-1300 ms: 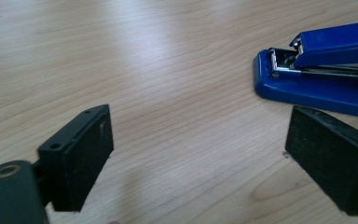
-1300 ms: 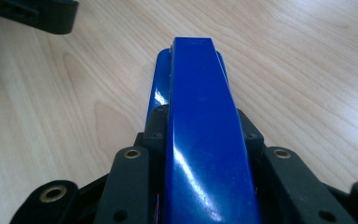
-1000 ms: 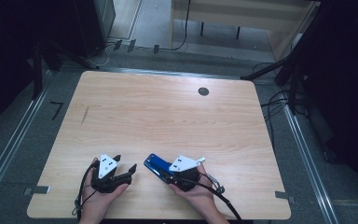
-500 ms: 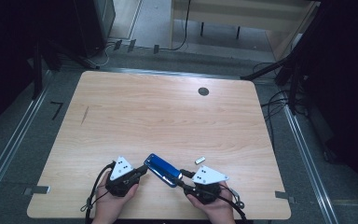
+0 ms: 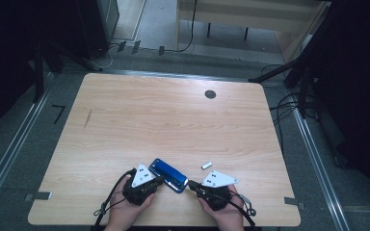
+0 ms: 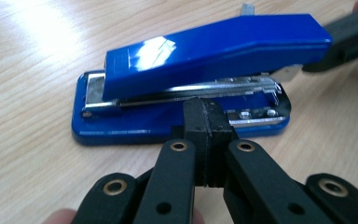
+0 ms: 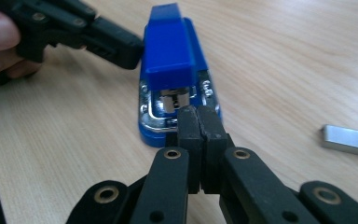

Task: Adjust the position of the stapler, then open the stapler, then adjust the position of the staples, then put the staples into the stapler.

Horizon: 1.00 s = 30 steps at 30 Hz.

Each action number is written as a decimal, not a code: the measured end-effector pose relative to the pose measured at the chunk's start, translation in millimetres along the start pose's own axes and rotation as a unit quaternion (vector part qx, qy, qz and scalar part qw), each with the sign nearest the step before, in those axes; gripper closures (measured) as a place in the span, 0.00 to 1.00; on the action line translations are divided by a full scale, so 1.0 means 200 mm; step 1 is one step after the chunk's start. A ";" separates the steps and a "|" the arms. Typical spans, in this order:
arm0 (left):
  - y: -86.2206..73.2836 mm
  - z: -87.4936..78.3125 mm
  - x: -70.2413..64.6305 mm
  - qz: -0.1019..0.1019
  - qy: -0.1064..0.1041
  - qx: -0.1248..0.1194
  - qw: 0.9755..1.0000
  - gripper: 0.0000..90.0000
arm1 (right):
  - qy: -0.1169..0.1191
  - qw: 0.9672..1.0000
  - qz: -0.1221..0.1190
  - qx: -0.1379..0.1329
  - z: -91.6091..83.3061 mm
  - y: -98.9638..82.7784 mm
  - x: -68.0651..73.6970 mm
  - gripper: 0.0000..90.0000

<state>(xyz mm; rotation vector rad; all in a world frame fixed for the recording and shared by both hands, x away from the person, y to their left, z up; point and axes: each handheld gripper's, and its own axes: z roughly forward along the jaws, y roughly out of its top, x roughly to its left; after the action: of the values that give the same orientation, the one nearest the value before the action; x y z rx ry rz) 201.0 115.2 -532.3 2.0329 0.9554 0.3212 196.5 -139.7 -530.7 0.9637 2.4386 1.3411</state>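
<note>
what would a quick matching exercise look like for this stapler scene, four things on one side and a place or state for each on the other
Things:
1. stapler
2. strip of staples
3. left gripper
4. dark round spot

Places or states:
A. on the far part of the table, toward its right side
B. blue, lying near the table's near edge between the two grippers
C. small and silvery, lying on the wood right of the stapler
D. jaws shut, tips at the long side of the stapler's base

Pairs: 1-B, 2-C, 3-D, 4-A

Light wood table [image 5: 125, 120]: blue stapler [image 5: 169, 174] near front edge, small metal strip [image 5: 206, 165] just beside it.
</note>
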 end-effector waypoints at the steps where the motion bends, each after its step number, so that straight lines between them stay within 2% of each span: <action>1: 0.01 0.01 0.00 0.003 0.002 0.002 1.000 1.00 | -0.001 1.000 -0.003 0.001 0.00 0.00 0.01 1.00; 6: 0.01 0.02 -0.02 0.021 0.006 0.003 1.000 1.00 | -0.003 1.000 -0.002 0.002 0.01 0.01 0.02 1.00; 15: 0.01 0.02 -0.02 0.021 0.008 0.003 1.000 1.00 | -0.007 1.000 -0.002 0.001 0.02 0.02 0.02 1.00; 17: 0.01 0.02 -0.02 0.018 0.007 0.004 1.000 1.00 | 0.001 1.000 -0.002 -0.002 0.01 0.03 0.02 1.00; 30: 0.01 0.02 -0.02 0.016 0.006 0.004 1.000 1.00 | 0.005 1.000 -0.002 -0.002 0.01 0.03 0.03 1.00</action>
<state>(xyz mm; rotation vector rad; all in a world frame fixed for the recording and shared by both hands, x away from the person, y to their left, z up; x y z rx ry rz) 202.0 109.4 -533.1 2.0583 0.9330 0.3475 195.5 -132.0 -525.5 0.9534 2.4414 1.3526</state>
